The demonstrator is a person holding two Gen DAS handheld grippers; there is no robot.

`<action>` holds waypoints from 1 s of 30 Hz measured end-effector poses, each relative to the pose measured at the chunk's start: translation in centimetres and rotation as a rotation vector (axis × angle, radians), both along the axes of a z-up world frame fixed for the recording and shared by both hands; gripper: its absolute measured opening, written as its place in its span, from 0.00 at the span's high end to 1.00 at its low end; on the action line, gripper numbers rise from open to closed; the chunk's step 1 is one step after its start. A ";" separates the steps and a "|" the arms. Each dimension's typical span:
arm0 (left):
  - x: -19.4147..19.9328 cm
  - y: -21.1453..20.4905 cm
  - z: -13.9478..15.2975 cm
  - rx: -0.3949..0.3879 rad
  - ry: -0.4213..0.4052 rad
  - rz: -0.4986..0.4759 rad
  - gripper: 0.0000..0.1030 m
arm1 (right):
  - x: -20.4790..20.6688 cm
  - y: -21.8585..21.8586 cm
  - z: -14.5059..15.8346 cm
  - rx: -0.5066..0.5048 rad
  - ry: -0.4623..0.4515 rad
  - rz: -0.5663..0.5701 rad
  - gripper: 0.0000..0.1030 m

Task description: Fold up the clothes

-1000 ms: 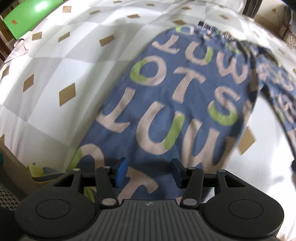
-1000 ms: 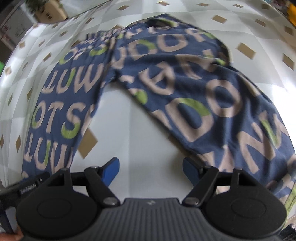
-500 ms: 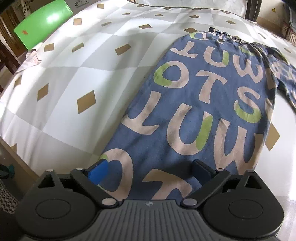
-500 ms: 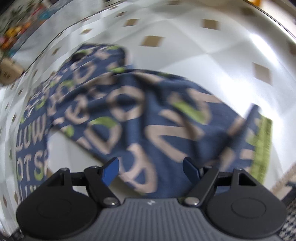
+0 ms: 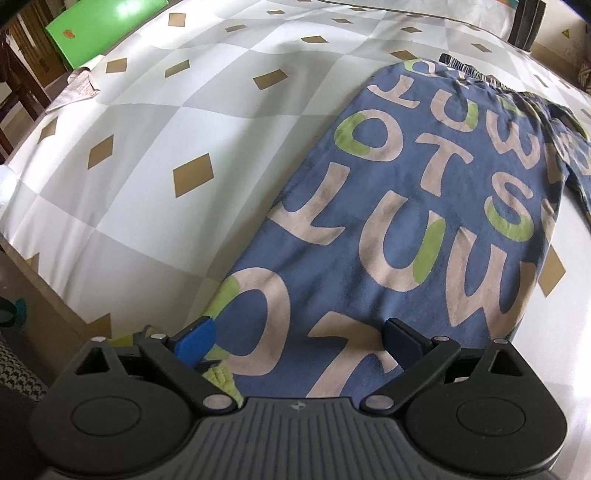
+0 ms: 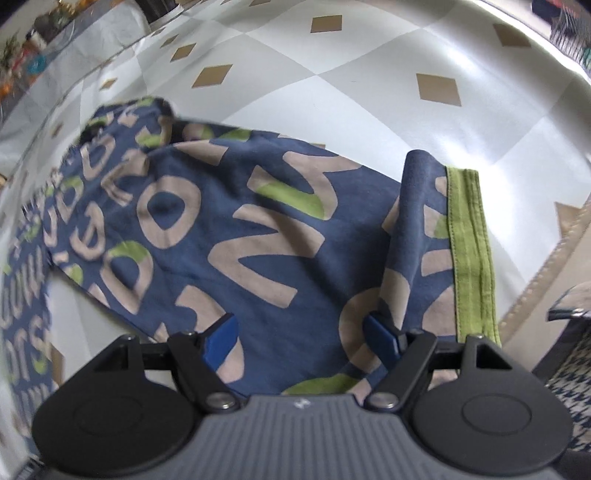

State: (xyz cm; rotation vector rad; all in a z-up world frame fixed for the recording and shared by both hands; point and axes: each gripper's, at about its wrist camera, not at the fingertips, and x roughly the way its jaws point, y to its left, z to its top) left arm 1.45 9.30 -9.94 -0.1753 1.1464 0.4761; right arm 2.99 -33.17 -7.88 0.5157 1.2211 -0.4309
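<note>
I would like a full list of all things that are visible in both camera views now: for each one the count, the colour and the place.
blue cotton trousers with beige and green letters: one, blue, spread flat on the bed, legs apart; green cuff near the bed edge
white bedsheet with brown diamonds: one, white and grey, covering the bed
green flat board: one, bright green, beyond the far left bed corner
paper sheet: one, white, on the left bed edge
left gripper: one, black with blue fingers, open over a trouser leg end
right gripper: one, black, blue fingers, open over the other leg
</note>
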 end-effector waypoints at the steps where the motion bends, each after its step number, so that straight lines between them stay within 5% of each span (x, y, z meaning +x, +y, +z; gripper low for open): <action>1: -0.1 0.0 0.0 0.005 0.002 -0.002 0.05 | -0.2 0.4 0.0 -0.019 0.007 0.010 0.28; 11: -0.9 -0.3 0.3 0.025 0.025 -0.019 0.05 | -1.1 2.3 0.3 -0.024 0.036 0.052 0.24; 21: -1.2 -0.6 0.6 0.033 0.018 -0.030 0.05 | -0.9 6.6 2.0 -0.207 -0.018 0.258 0.24; 26: -1.3 -1.0 0.9 0.037 -0.002 -0.042 0.05 | -1.1 5.4 2.8 -0.218 -0.097 0.150 0.25; 30: -1.3 -1.4 1.4 0.029 -0.035 -0.058 0.05 | -1.2 2.0 3.8 -0.115 -0.187 0.000 0.25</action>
